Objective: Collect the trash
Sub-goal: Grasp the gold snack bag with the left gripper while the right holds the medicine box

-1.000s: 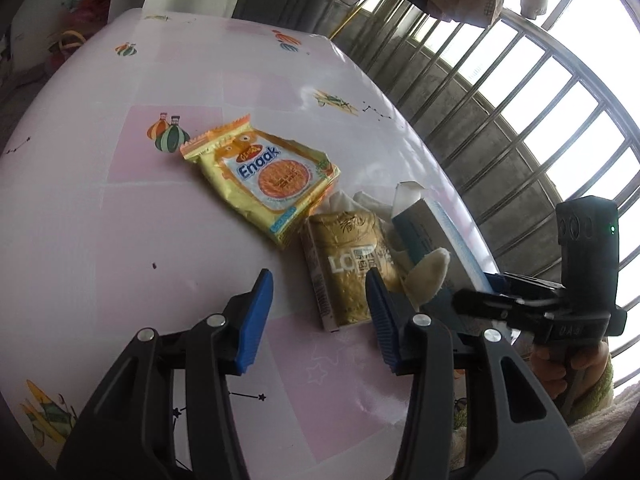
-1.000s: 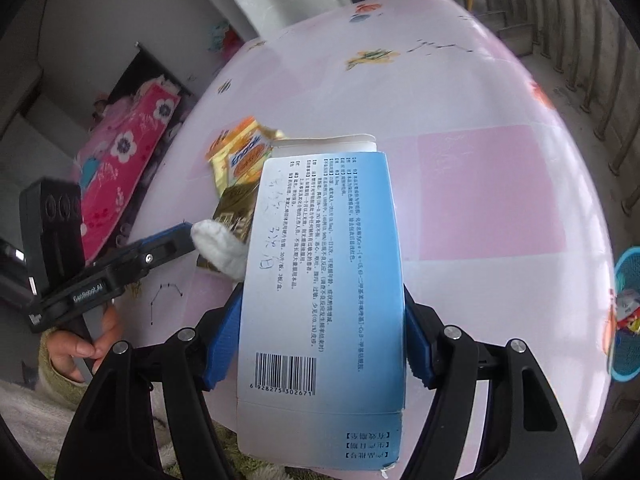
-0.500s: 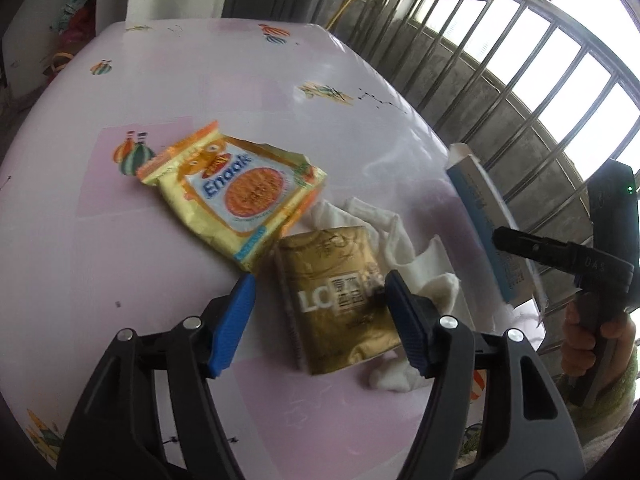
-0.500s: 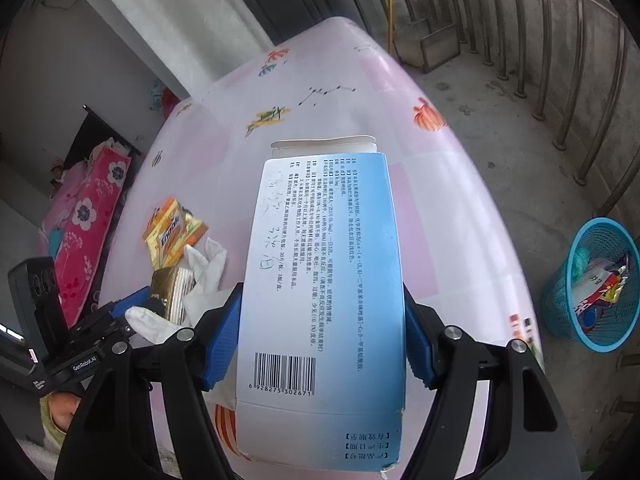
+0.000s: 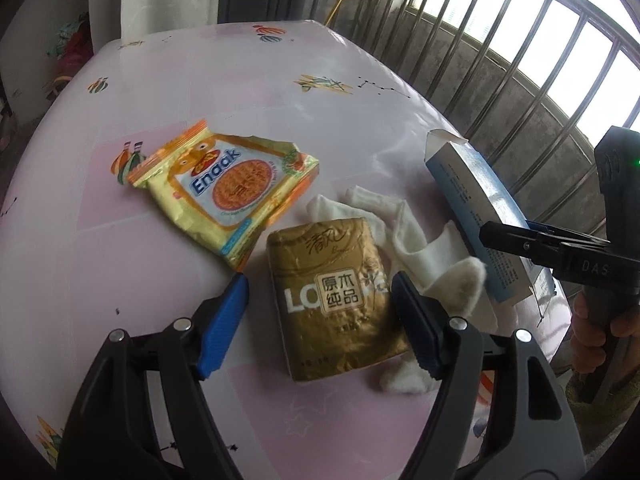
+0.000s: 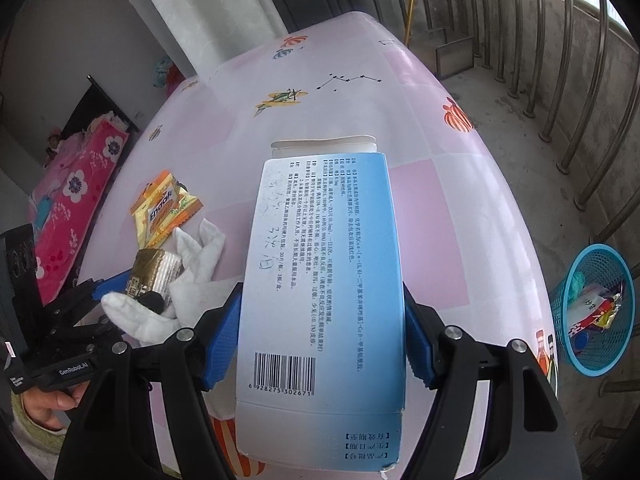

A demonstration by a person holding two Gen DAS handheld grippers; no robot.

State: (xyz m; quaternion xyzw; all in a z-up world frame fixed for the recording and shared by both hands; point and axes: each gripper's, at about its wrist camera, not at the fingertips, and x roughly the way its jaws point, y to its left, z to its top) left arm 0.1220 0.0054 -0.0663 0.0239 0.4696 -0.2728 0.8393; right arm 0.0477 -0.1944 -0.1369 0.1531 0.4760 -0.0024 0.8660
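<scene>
Trash lies scattered on the pink-and-white patterned desk [image 5: 120, 280]. Left tongs [image 5: 320, 304] hang over a gold foil tissue packet [image 5: 340, 300]; their blue pads have just been spreading apart and now stand either side of the packet, clear of it and not pressing. A crumpled white tissue [image 5: 404, 232] lies under and beside the packet, toward the desk's right edge. A yellow-orange Enaak snack wrapper [image 5: 228, 192] lies flat just beyond the packet, its corner close to it.

Right tongs [image 6: 320, 340] are clenched on a flattened blue-and-white printed carton [image 6: 320, 280], the pads pressing both long edges, barcode end nearest the camera. The carton is held above the desk's right side. A blue mesh wastebasket [image 6: 592, 312] holding wrappers stands on the concrete floor, well off the desk beside the metal railing [image 6: 560, 80].
</scene>
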